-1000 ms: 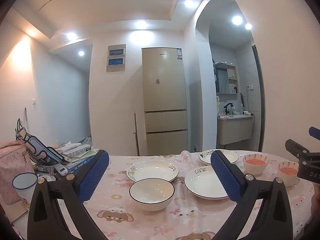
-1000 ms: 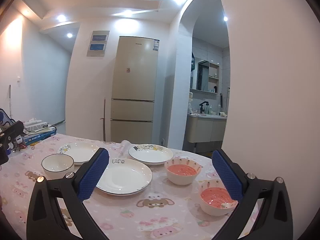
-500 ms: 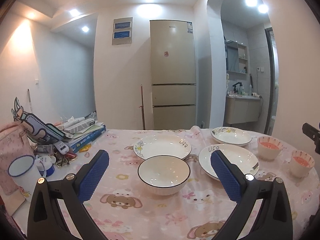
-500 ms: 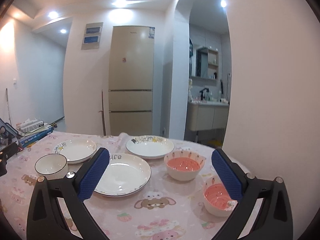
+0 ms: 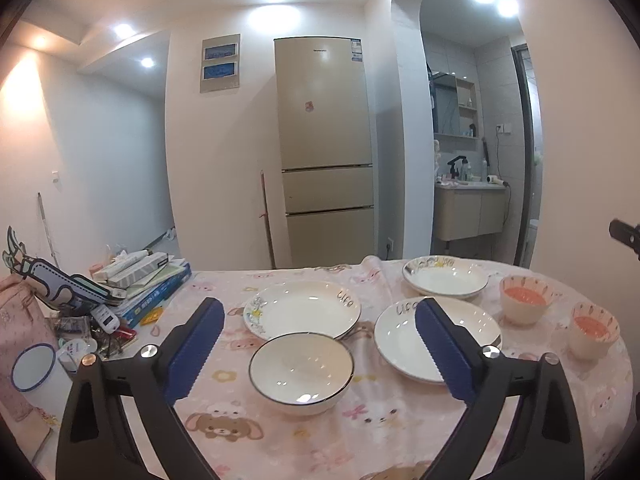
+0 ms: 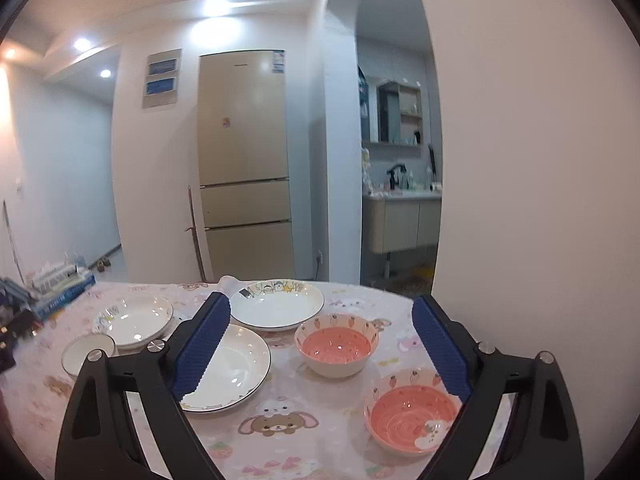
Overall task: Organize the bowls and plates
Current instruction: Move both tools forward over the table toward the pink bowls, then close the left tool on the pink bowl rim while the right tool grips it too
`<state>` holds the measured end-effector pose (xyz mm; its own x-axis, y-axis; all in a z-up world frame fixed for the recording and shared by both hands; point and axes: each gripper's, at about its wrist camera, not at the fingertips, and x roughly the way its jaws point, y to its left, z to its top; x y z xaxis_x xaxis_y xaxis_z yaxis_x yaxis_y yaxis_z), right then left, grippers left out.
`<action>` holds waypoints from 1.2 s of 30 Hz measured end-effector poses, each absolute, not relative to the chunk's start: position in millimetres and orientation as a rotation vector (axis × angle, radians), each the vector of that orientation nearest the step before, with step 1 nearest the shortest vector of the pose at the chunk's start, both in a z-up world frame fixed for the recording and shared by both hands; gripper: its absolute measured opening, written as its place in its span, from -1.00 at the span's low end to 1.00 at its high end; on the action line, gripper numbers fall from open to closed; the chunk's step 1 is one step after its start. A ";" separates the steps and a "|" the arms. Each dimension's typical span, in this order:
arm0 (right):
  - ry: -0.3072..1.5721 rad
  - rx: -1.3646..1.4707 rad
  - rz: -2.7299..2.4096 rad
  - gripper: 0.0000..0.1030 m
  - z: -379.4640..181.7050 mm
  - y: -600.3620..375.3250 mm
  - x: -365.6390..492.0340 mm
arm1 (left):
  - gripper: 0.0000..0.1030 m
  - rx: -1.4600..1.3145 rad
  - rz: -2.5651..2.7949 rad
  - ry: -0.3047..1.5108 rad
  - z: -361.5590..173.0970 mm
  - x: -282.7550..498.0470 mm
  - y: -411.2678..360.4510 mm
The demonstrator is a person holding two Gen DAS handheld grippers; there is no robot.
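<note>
On the pink cartoon tablecloth (image 5: 312, 432) stand three white plates and three bowls. A white bowl (image 5: 301, 372) sits just ahead of my left gripper (image 5: 320, 332), whose jaws are wide and closing with nothing pressed between the pads. Behind it are a deep plate (image 5: 303, 309), a "Life" plate (image 5: 400, 344) and a far plate (image 5: 445, 278). Two pink strawberry bowls (image 6: 336, 344) (image 6: 412, 412) lie ahead of my right gripper (image 6: 320, 328), also wide, closing, holding nothing. The right view shows the "Life" plate (image 6: 236, 364) and the far plate (image 6: 276, 304).
Books and boxes (image 5: 148, 280), a pink bag (image 5: 20, 328) and a blue-rimmed cup (image 5: 32, 366) crowd the table's left side. A fridge (image 5: 324, 152) and a bathroom archway stand beyond the table. The other gripper's tip (image 5: 624, 234) shows at the left view's right edge.
Both views have tilted down and drawn closer to the table, so the dishes sit larger and lower between the fingers. Both pairs of fingers stand slightly narrower.
</note>
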<state>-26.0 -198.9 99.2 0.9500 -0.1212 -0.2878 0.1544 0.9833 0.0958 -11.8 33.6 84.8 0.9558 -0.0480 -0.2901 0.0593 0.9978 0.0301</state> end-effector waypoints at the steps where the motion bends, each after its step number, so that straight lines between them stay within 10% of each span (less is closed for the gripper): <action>1: 0.307 0.137 -0.095 0.74 100.4 -199.5 -21.5 | 0.86 0.017 -0.058 0.302 86.1 -9.2 34.3; 14: 0.409 0.176 0.090 0.54 86.8 -169.2 26.6 | 0.58 -0.054 -0.029 0.389 78.9 -12.0 58.5; 16: 0.431 0.145 0.053 0.52 91.6 -180.9 33.8 | 0.31 -0.051 -0.080 0.386 85.4 -5.1 48.2; 36: 1.070 0.244 0.037 -0.08 8.0 -349.9 183.6 | -0.12 0.035 -0.468 0.902 64.0 216.7 -210.3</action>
<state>183.6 -349.9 8.0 0.4825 0.1476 -0.8634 0.0880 0.9725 0.2155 216.7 -210.3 64.0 0.5263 -0.3772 -0.7621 0.4060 0.8989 -0.1646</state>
